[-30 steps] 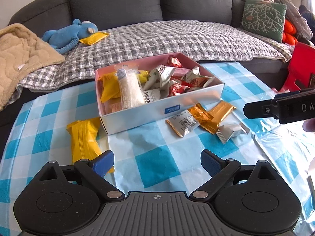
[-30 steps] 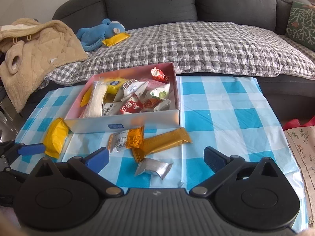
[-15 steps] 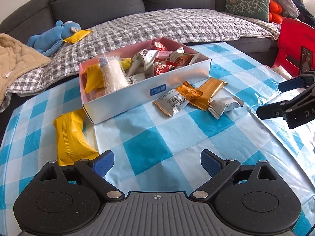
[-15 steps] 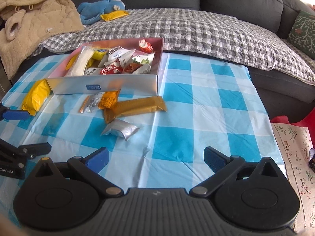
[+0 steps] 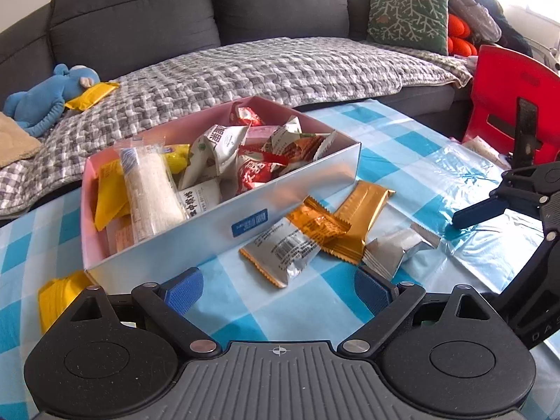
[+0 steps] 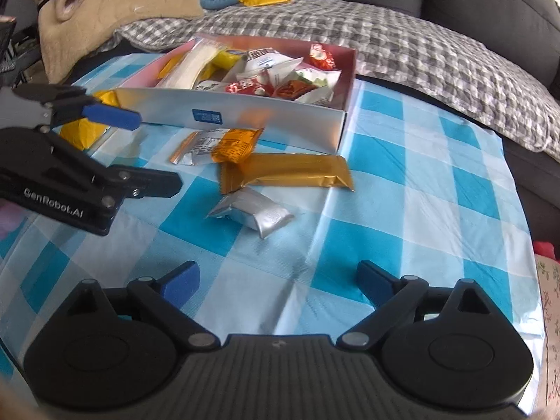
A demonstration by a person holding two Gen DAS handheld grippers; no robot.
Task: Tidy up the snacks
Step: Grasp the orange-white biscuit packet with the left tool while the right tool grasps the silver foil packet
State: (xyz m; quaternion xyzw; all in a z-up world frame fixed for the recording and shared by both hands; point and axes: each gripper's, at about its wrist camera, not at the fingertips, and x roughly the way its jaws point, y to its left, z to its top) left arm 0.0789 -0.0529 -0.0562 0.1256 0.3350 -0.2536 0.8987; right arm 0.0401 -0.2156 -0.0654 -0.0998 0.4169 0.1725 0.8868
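Risk, as judgement: silver packet (image 6: 250, 211) slick, crinkly; could squirt from pads or drag loose blue-check tablecloth (image 6: 437, 189) if pinched low. Gold bar (image 6: 287, 174) and orange packet (image 5: 316, 225) overlap, frame centre; may lift together. Box (image 5: 224, 224) already heaped; added snack could slide off

Left gripper (image 5: 278, 288): jaws wide, empty, touching nothing

Right gripper (image 6: 278, 280): likewise spread, empty, just short of silver packet

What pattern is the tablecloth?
Blue and white checks on the tablecloth; clearest in the right wrist view.
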